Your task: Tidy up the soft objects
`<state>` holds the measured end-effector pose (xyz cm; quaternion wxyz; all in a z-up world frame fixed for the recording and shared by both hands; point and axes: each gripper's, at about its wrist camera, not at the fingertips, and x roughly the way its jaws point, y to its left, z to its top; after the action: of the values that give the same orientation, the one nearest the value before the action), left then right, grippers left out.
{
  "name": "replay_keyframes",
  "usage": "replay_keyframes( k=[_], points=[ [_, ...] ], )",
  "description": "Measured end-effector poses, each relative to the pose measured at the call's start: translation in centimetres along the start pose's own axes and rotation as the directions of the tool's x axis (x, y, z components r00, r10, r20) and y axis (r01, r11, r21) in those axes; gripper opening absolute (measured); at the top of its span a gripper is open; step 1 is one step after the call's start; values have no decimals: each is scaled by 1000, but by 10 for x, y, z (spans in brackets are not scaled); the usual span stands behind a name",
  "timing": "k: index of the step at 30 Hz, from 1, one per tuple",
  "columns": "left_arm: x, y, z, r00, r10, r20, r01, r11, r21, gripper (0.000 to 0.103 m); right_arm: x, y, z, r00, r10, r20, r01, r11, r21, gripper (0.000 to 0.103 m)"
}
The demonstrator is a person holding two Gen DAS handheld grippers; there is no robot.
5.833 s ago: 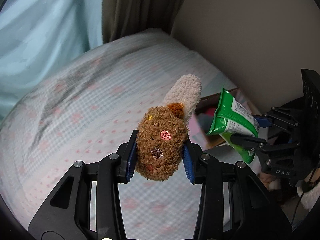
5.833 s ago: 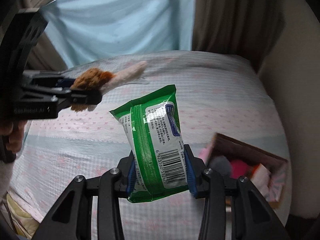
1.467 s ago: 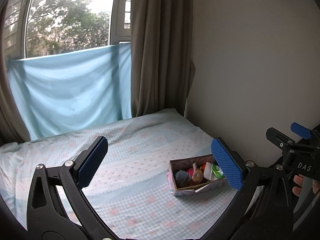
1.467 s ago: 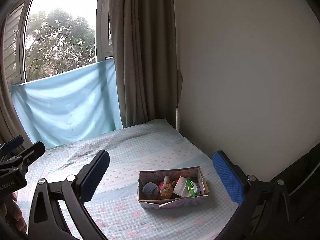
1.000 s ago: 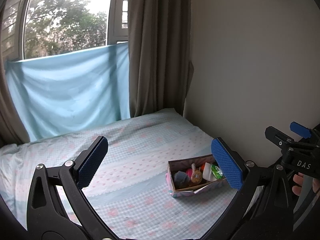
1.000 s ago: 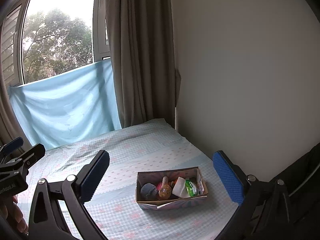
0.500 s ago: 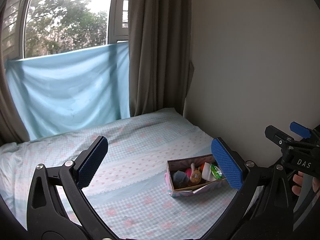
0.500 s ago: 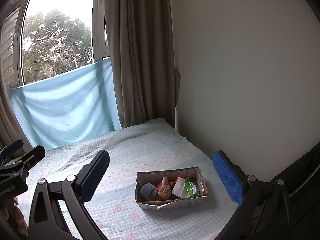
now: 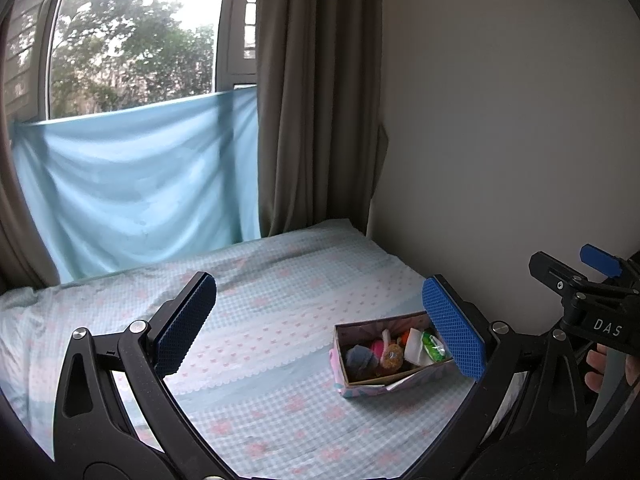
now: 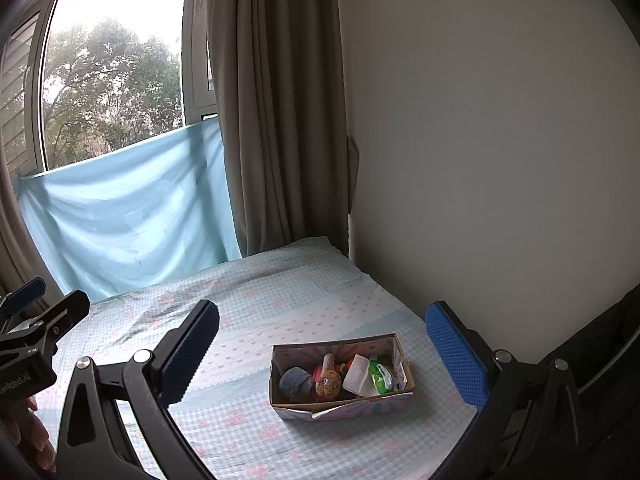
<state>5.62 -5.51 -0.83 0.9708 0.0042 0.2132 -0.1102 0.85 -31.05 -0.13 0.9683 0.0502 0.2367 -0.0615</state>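
A small patterned cardboard box point(image 9: 362, 388) point(image 10: 344, 408) sits on the bed near the right edge. In it lie a brown plush toy point(image 10: 328, 385) point(image 9: 391, 356), a green packet point(image 10: 379, 377) point(image 9: 433, 345), a grey soft ball point(image 10: 295, 383) and a white tissue pack point(image 10: 356, 376). My left gripper point(image 9: 320, 324) is wide open and empty, held high and well back from the box. My right gripper point(image 10: 322, 354) is also wide open and empty, held back above the bed.
The bed point(image 10: 280, 304) has a light checked sheet with pink hearts. A beige wall point(image 10: 480, 160) runs along its right side. A brown curtain point(image 10: 280, 120) and a blue cloth point(image 10: 128, 208) hang at the window behind. The right gripper shows at the right edge of the left wrist view point(image 9: 592, 300).
Since 5.8 s ago both grippers have let go of the plush toy and the green packet, which now lie in the box, and have drawn far back. Over the last second almost nothing moved.
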Motion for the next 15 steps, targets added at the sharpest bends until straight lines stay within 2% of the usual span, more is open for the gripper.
replay_keyframes(
  k=[11, 15],
  points=[
    [-4, 2, 4, 999, 9, 40, -8, 1000, -14, 103, 4, 1, 2, 1000, 5, 2, -5, 1000, -4, 103],
    [-4, 1, 4, 998, 41, 57, -41, 999, -12, 103, 6, 1, 2, 1000, 7, 2, -7, 1000, -4, 103]
  ],
)
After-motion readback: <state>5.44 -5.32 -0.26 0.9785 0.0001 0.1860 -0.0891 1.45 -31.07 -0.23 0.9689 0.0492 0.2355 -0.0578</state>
